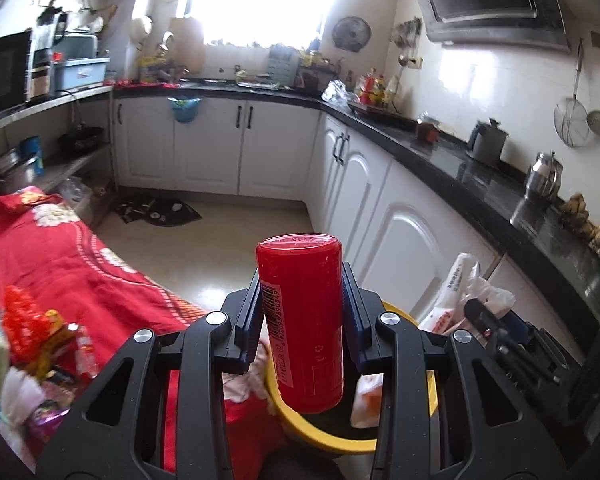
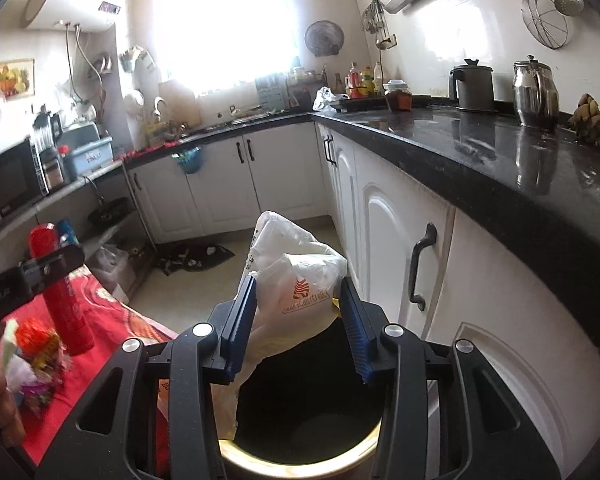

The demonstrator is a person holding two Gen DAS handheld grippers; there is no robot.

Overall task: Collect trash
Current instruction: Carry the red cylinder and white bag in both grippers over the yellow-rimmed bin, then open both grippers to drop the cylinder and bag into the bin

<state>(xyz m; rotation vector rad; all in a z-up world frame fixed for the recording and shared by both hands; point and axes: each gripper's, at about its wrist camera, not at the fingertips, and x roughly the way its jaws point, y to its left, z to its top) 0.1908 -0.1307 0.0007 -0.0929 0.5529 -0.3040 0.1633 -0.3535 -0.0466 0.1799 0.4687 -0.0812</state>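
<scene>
Can: one red can point(image 1: 300, 320), clamped upright between the jaws of the left gripper point(image 1: 302, 312), hanging over the near rim of the bin; judged, it is held there so that letting go drops it straight in.
Left jaws: narrow, pads pressed on both sides of the can's middle, so it stays upright and does not slip.
Bag: one white plastic bag point(image 2: 296, 280) with an orange logo, between the jaws of the right gripper point(image 2: 298, 320); it sags down over the bin's left rim.
Right jaws: set moderately apart; the left pad touches the bag, the right pad shows a gap, so I cannot tell whether the bag is gripped or only resting there.
Bin: one round bin with a yellow rim point(image 2: 300, 466), dark inside, on the floor just beside the white cabinets point(image 2: 392, 236); judged, it stands between the table and the cabinets so both hands reach it.
Bin contents: in the left view a crumpled white-and-orange piece lies against the inner wall; nothing more can be made out.
Trash left: a heap of bright wrappers point(image 2: 36, 344) on the red cloth point(image 1: 60, 256); too jumbled to count.
Counter: black counter point(image 2: 480, 148) carries two metal pots and a jar, none of them trash by the look.
Grippers: two, both over the bin.
</scene>
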